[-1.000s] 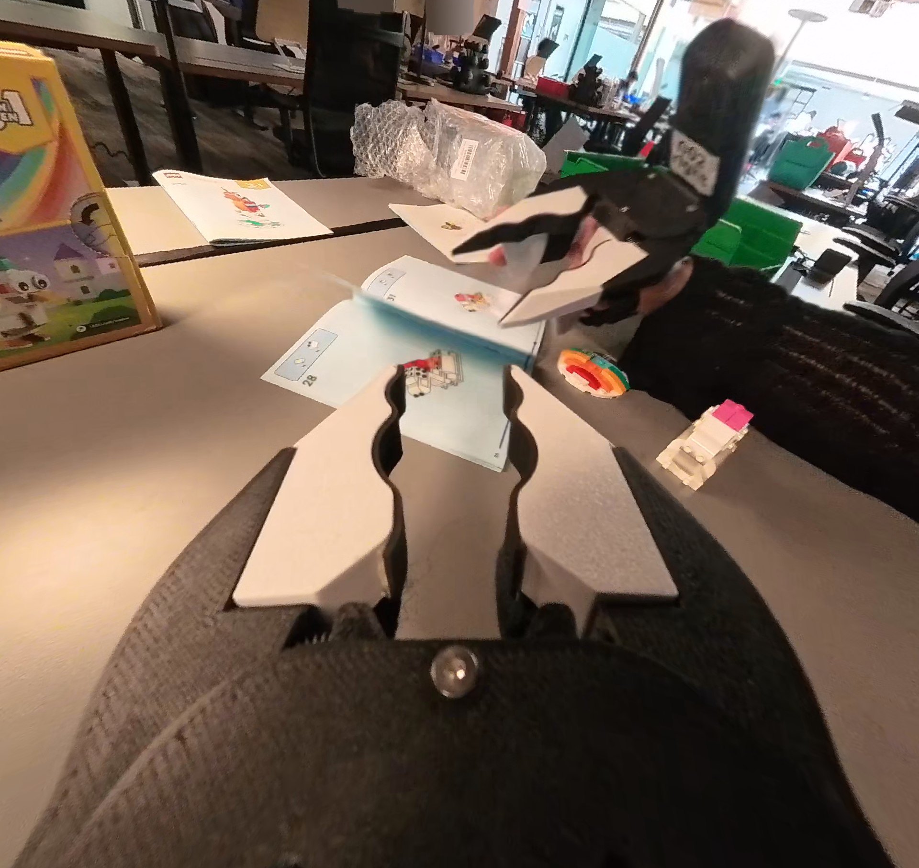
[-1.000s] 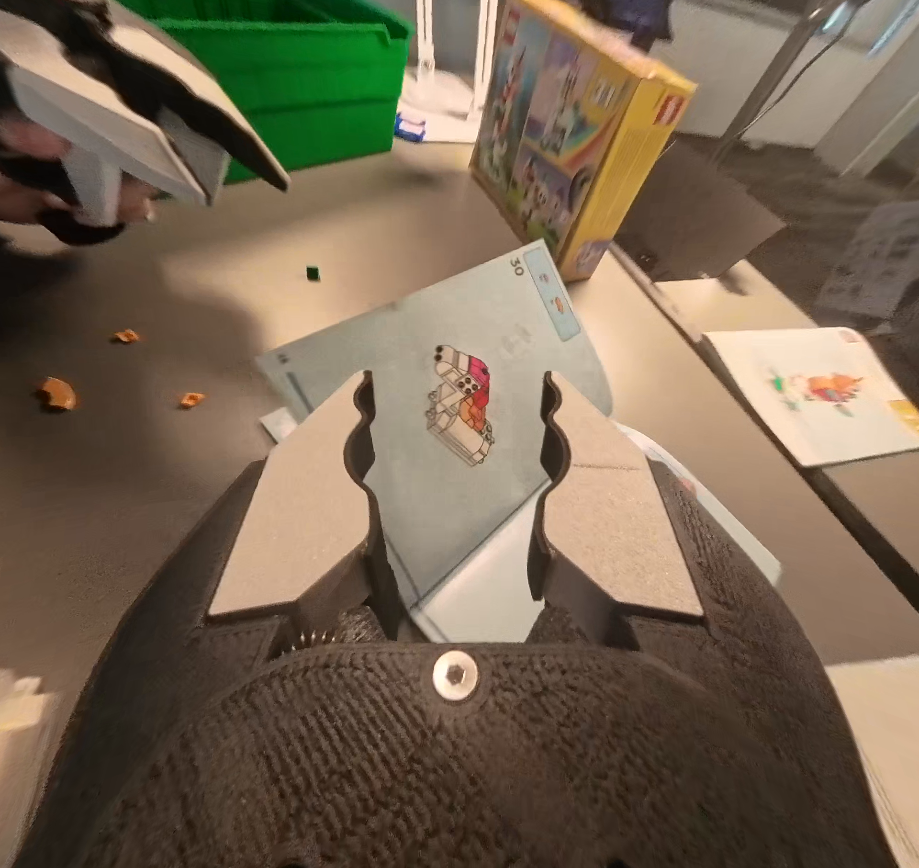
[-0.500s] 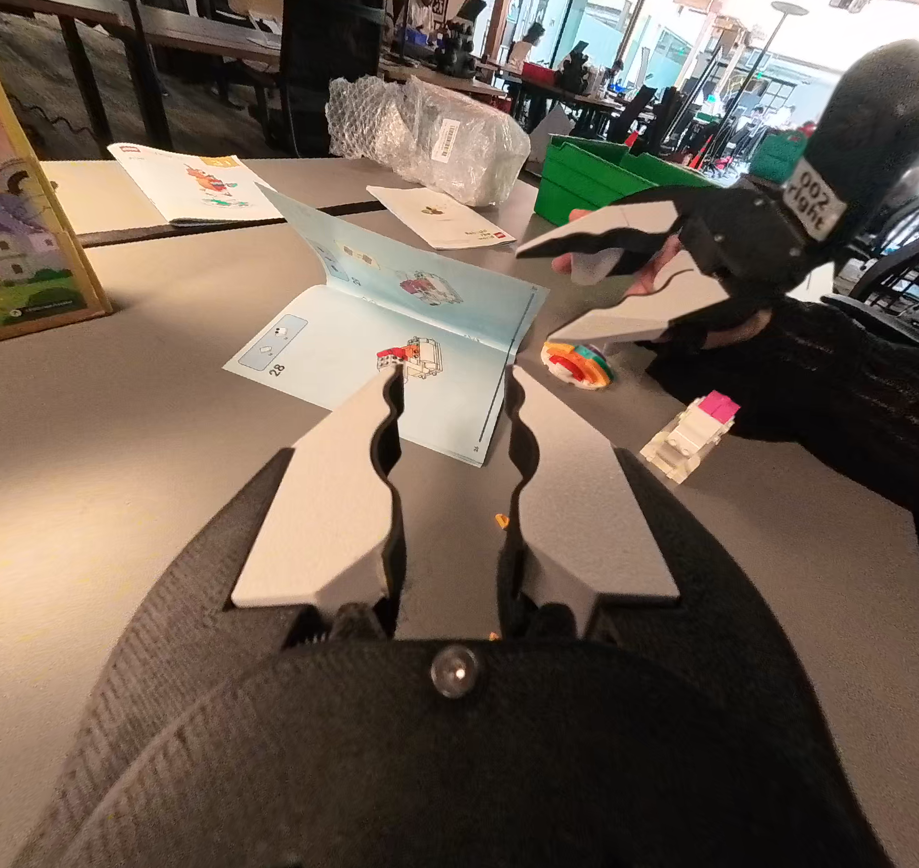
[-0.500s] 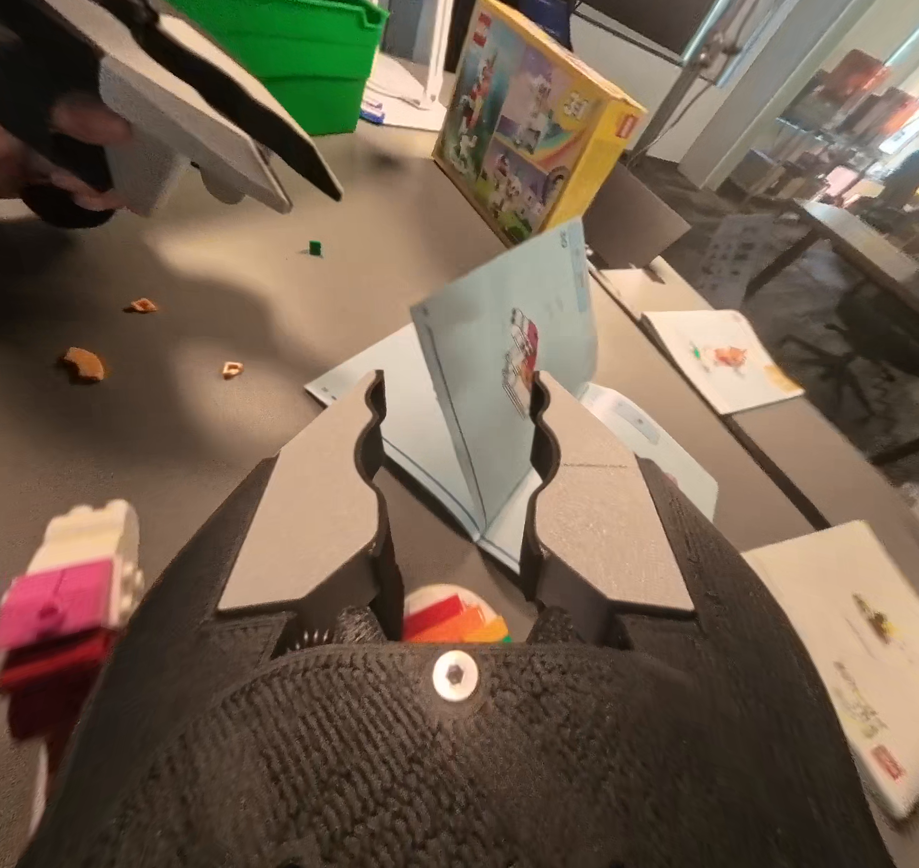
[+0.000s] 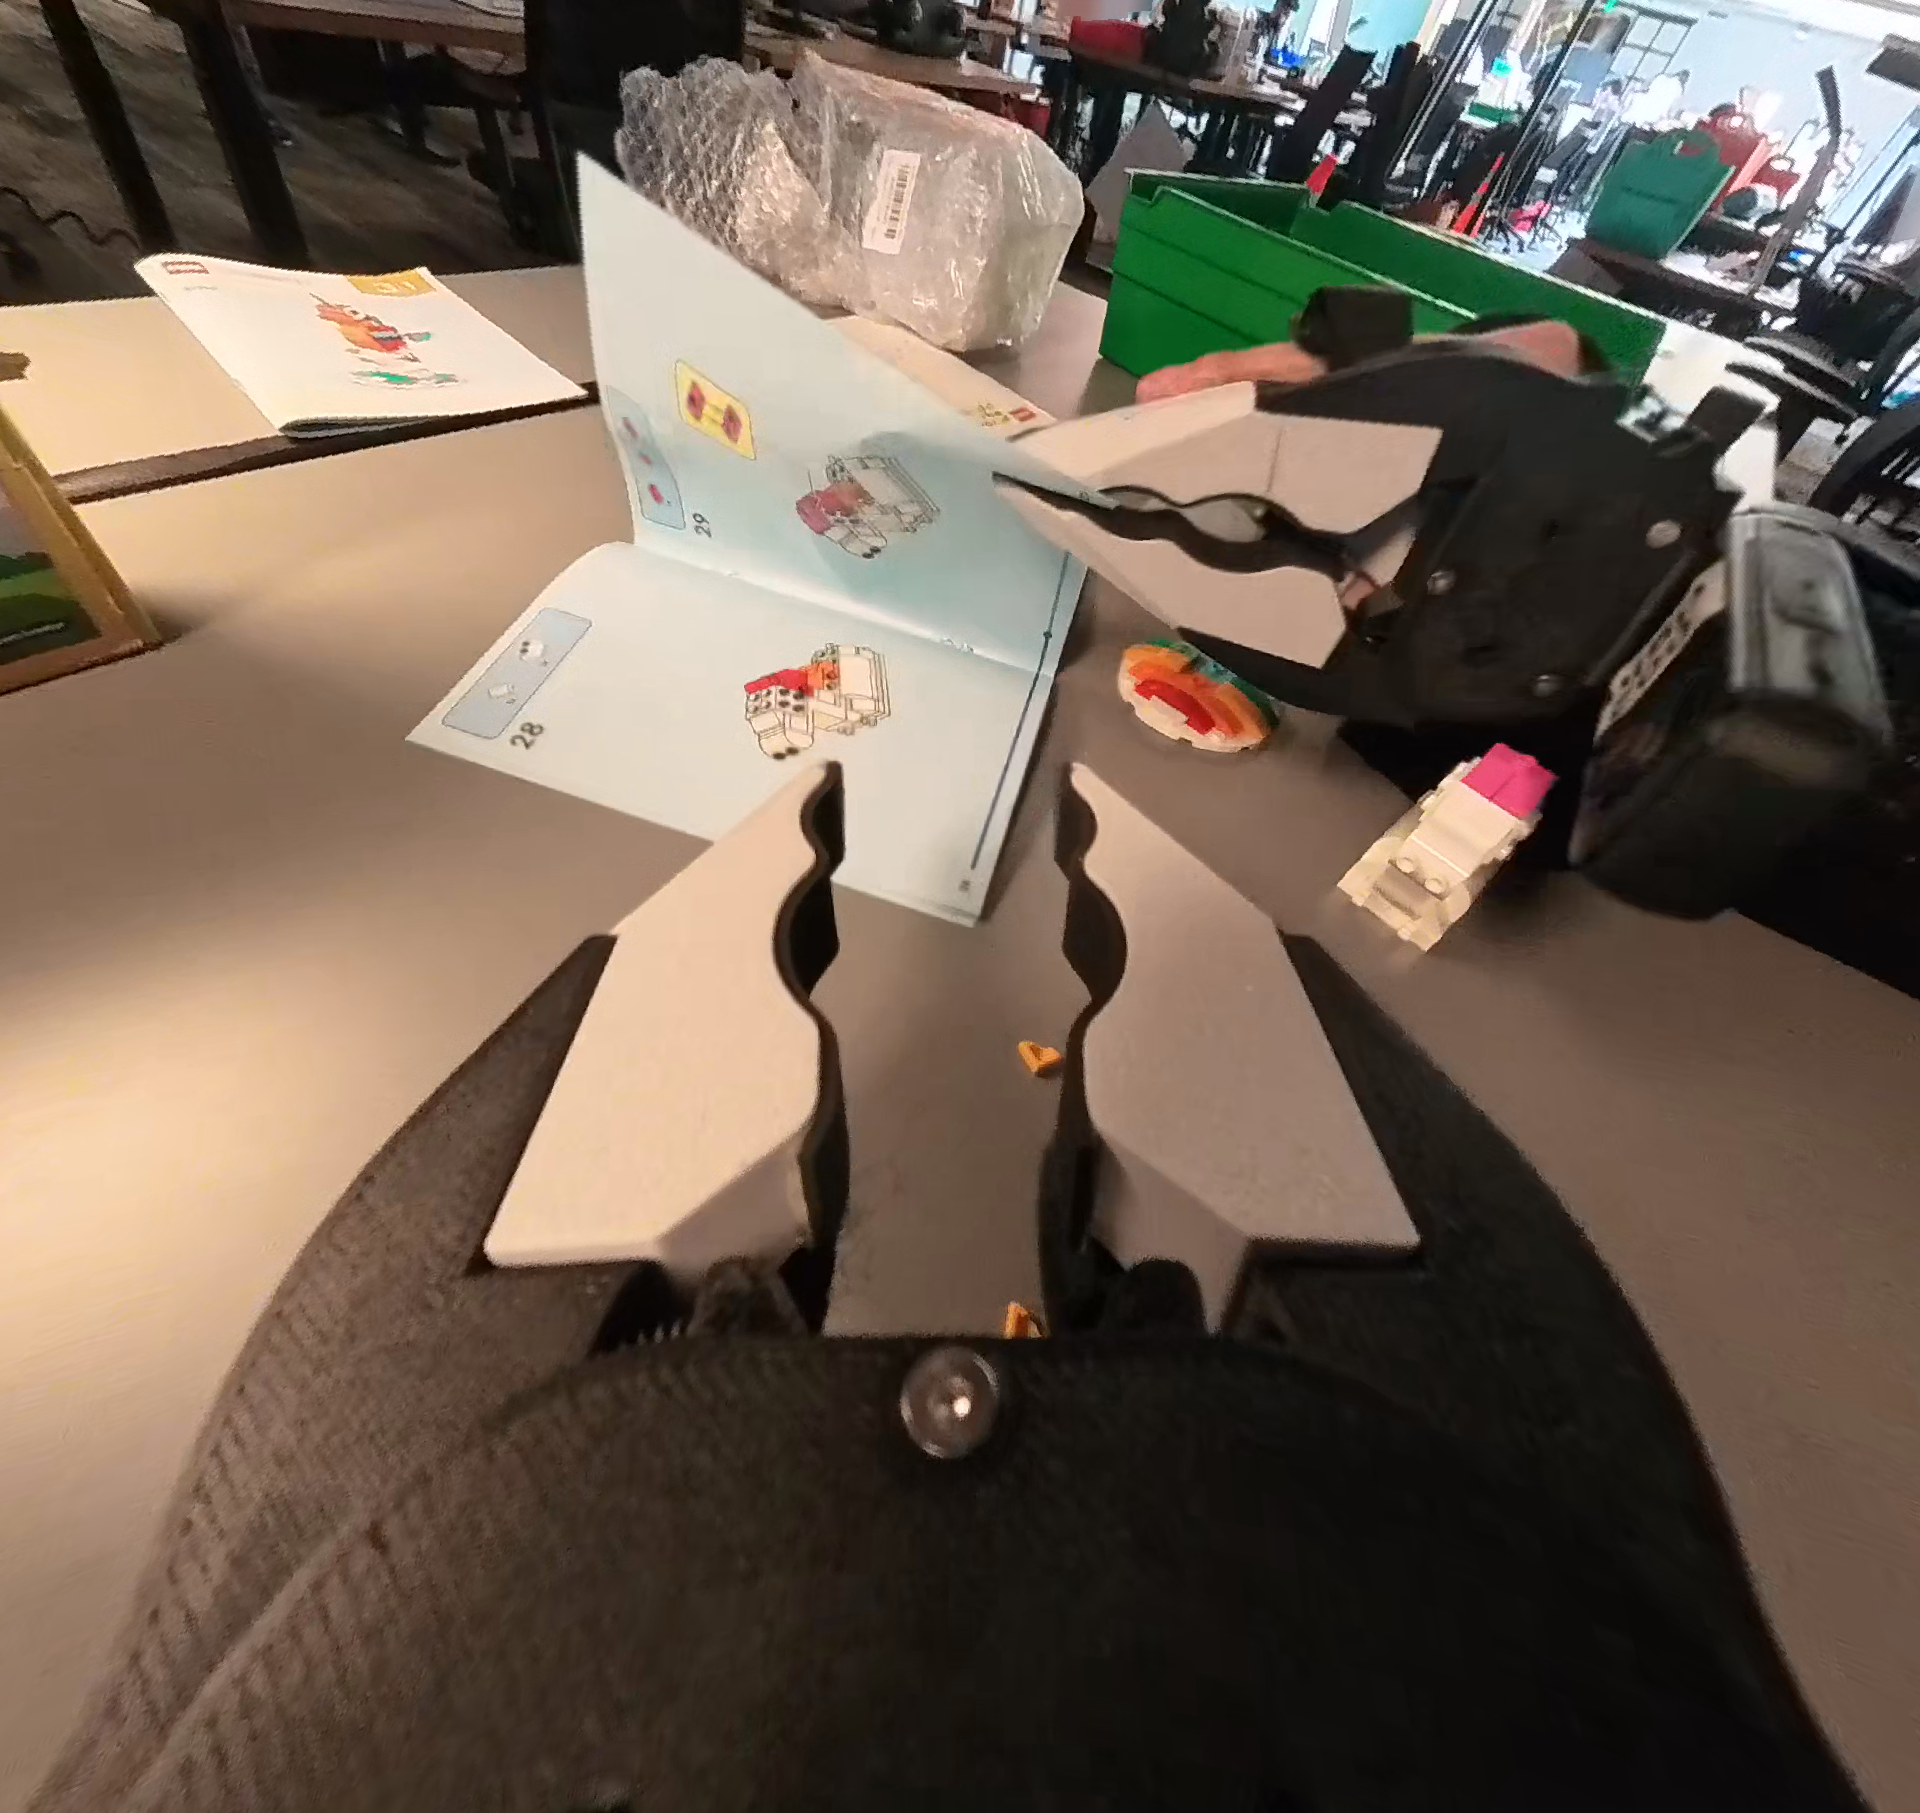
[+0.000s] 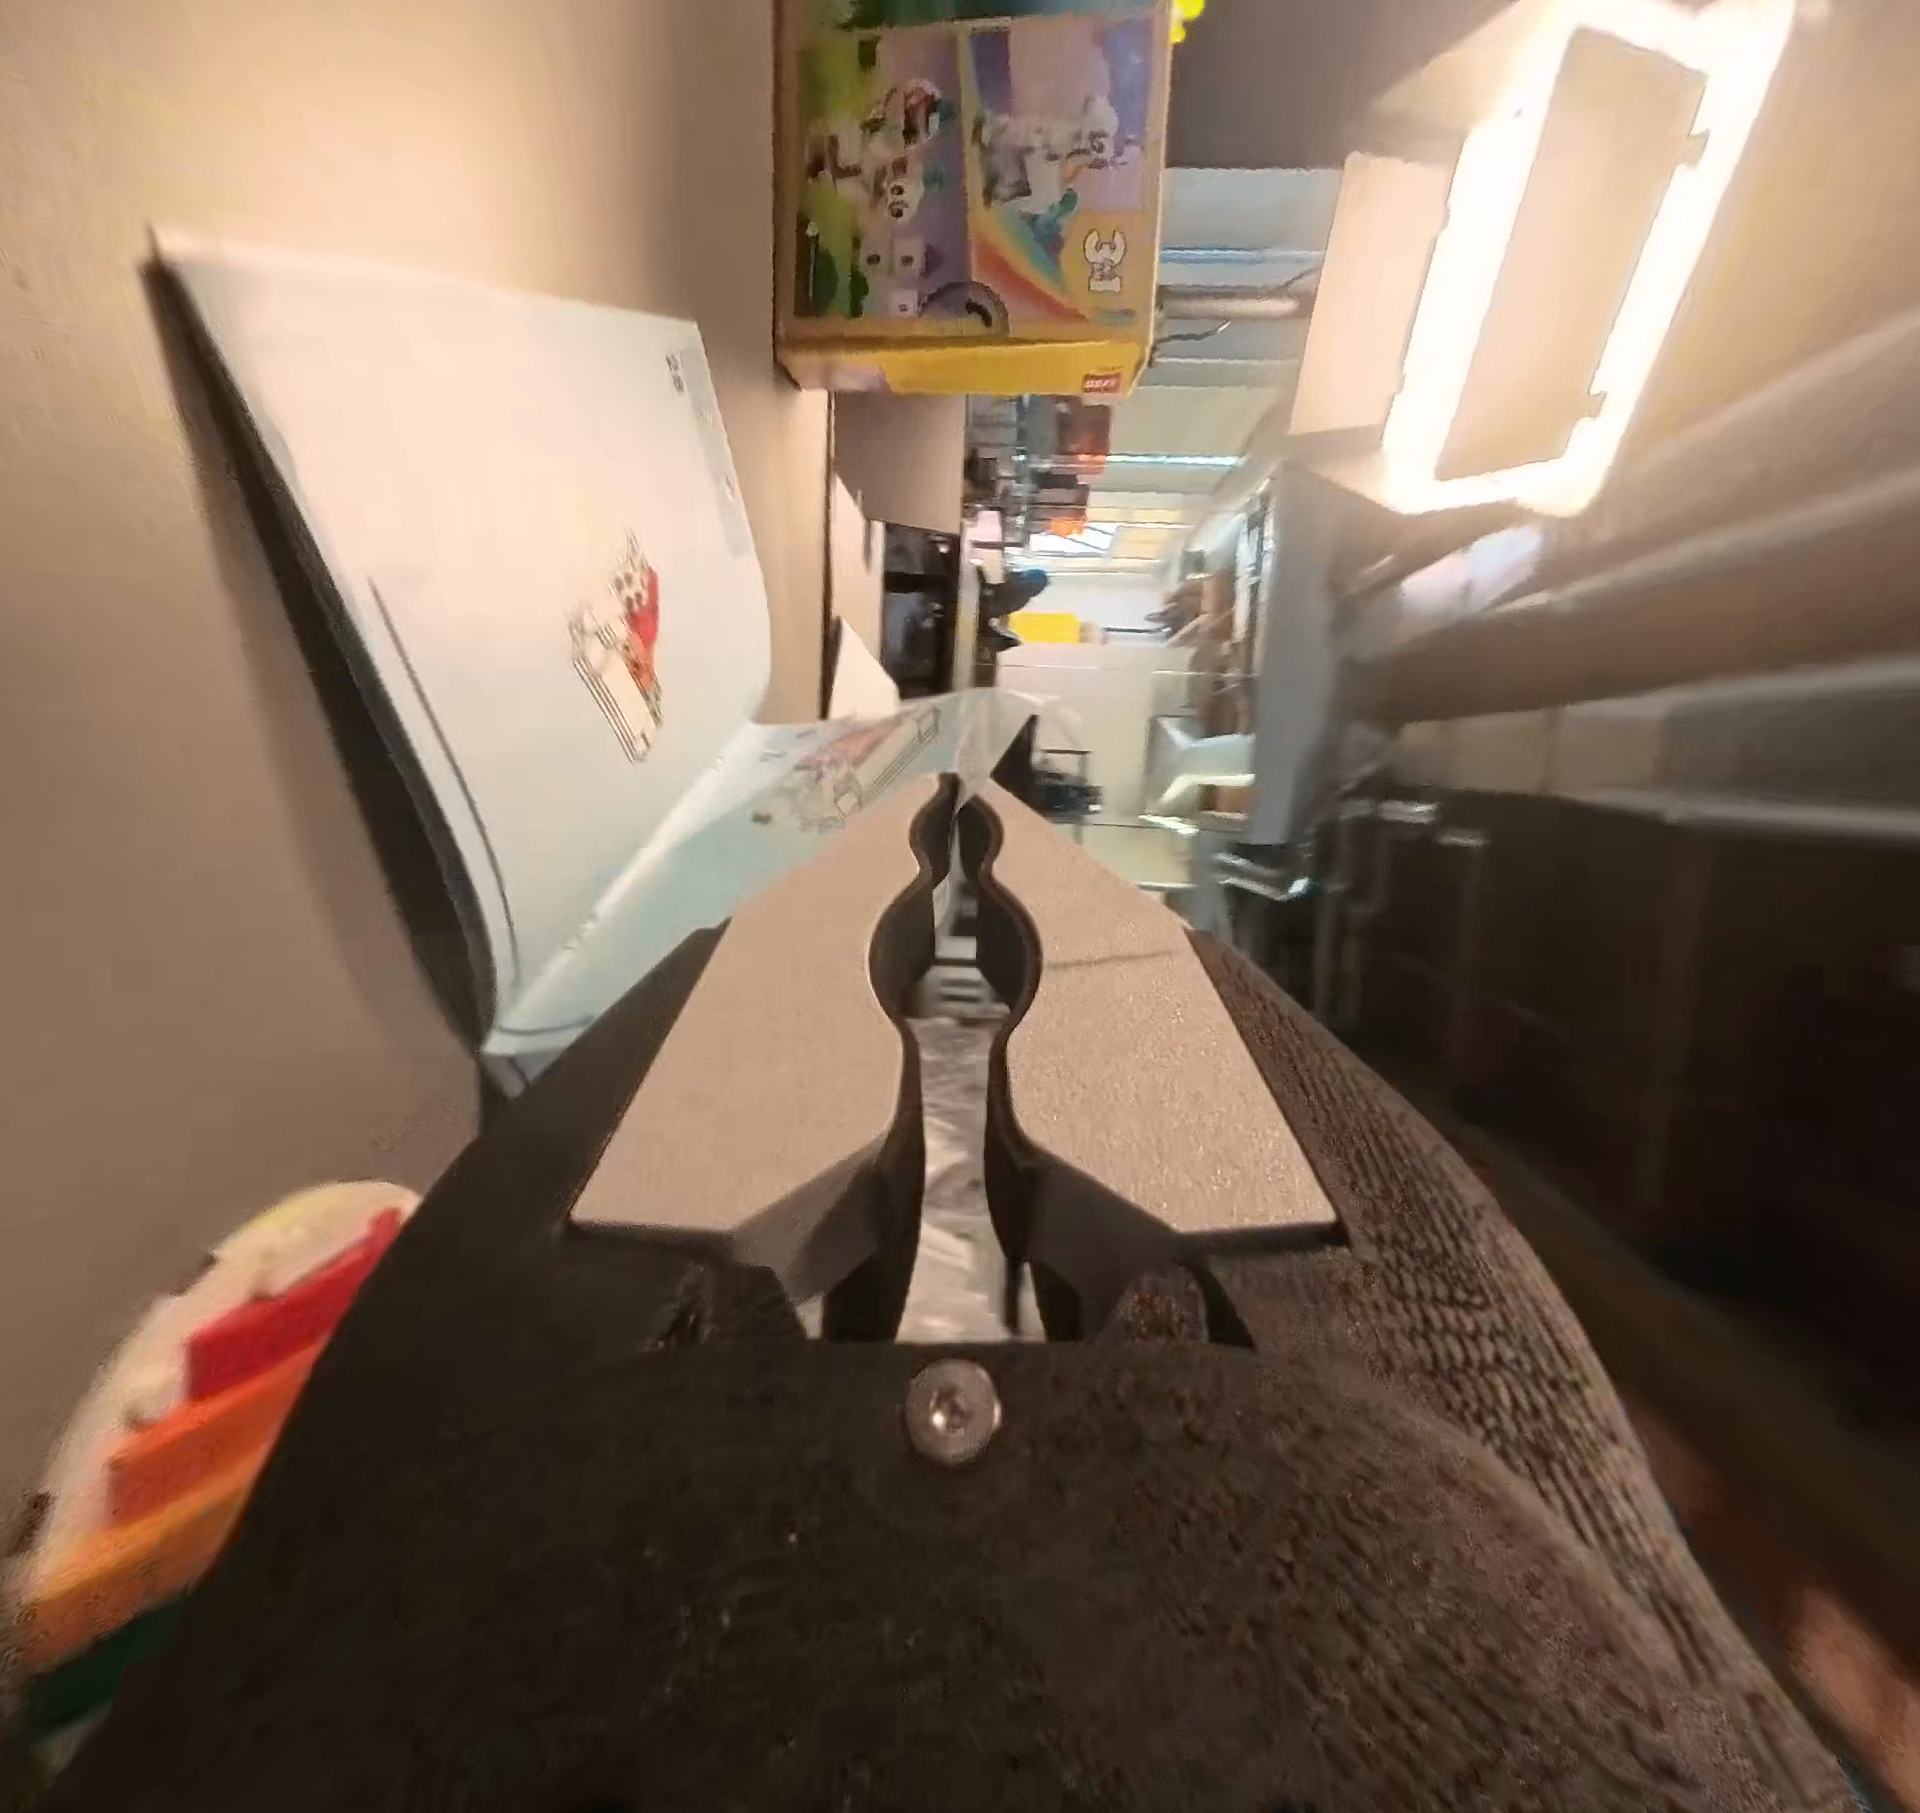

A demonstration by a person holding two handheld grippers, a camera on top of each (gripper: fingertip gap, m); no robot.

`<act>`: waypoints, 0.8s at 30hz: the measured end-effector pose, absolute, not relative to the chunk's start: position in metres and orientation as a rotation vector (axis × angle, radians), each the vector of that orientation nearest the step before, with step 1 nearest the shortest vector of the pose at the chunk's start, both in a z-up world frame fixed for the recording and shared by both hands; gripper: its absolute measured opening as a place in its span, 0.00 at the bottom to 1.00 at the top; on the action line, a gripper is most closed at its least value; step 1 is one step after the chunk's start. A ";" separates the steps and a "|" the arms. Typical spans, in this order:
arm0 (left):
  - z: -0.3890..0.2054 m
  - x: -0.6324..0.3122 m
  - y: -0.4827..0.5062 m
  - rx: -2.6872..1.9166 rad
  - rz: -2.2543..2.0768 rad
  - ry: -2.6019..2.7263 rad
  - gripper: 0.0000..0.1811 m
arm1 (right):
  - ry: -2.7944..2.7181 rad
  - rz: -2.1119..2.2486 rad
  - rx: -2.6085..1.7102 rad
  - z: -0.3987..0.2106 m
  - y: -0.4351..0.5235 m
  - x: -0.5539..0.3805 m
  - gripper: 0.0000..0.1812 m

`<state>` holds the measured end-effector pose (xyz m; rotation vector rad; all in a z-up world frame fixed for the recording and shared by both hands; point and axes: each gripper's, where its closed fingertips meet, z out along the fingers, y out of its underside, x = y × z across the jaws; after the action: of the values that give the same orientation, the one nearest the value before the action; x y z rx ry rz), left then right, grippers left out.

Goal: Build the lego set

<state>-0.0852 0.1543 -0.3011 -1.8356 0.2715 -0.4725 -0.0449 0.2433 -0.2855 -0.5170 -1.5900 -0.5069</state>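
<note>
The light-blue instruction booklet [image 5: 665, 703] lies open on the grey table. One page [image 5: 769, 433] stands raised. My right gripper [image 5: 1006, 487] is turned on its side and shut on that page's edge; the right wrist view shows its tips [image 6: 966, 789] pinching the page, with the booklet [image 6: 499, 558] to the left. My left gripper [image 5: 945, 807] is open and empty, low over the table just in front of the booklet. A round rainbow piece [image 5: 1195, 709] lies under the right gripper. A white and pink brick build [image 5: 1439, 854] lies to the right.
Small orange bricks [image 5: 1039, 1059] lie between my left fingers. A yellow set box [image 6: 977, 153] stands at the far left [image 5: 52, 579]. A second booklet [image 5: 353, 350], a bubble-wrap bag [image 5: 862, 205] and a green bin [image 5: 1299, 277] lie behind. Spacing between my two grippers at the tips: around 11 cm.
My right gripper has rolled onto its side, dropped toward the booklet and shut on the edge of the standing page. My left gripper stays open and has barely moved.
</note>
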 end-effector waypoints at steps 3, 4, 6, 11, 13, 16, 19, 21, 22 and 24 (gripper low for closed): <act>-0.290 -0.091 0.163 -1.817 -0.489 0.207 0.24 | -1.622 -0.468 -0.506 -0.290 0.238 -0.047 0.00; -0.283 -0.091 0.169 -1.816 -0.547 0.160 0.26 | -1.630 -0.442 -0.501 -0.291 0.235 -0.048 0.00; -0.271 -0.085 0.183 -1.844 -0.729 0.087 0.30 | -1.649 -0.436 -0.481 -0.293 0.234 -0.049 0.00; -0.269 -0.084 0.236 -1.923 -0.933 -0.091 0.37 | -1.697 -0.407 -0.479 -0.294 0.232 -0.050 0.02; -0.279 -0.085 0.251 -1.970 -0.939 -0.130 0.33 | -1.710 -0.431 -0.447 -0.295 0.231 -0.052 0.02; -0.293 -0.087 0.261 -2.004 -1.005 -0.217 0.26 | -1.723 -0.444 -0.419 -0.299 0.230 -0.054 0.02; -0.293 -0.081 0.260 -1.966 -1.147 -0.252 0.12 | -1.736 -0.426 -0.397 -0.304 0.225 -0.056 0.05; -0.296 -0.082 0.258 -1.957 -1.171 -0.259 0.04 | -1.760 -0.344 -0.420 -0.307 0.220 -0.054 0.10; -0.296 -0.083 0.258 -1.943 -1.187 -0.277 0.01 | -1.764 -0.269 -0.454 -0.306 0.218 -0.052 0.14; -0.294 -0.085 0.257 -1.905 -1.239 -0.297 0.00 | -1.744 -0.013 -0.583 -0.298 0.213 -0.046 0.19</act>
<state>-0.0846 0.2569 -0.2940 -1.9052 -0.2967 -1.2393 -0.0461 0.2133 -0.2983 -0.5828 -1.7443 -0.0128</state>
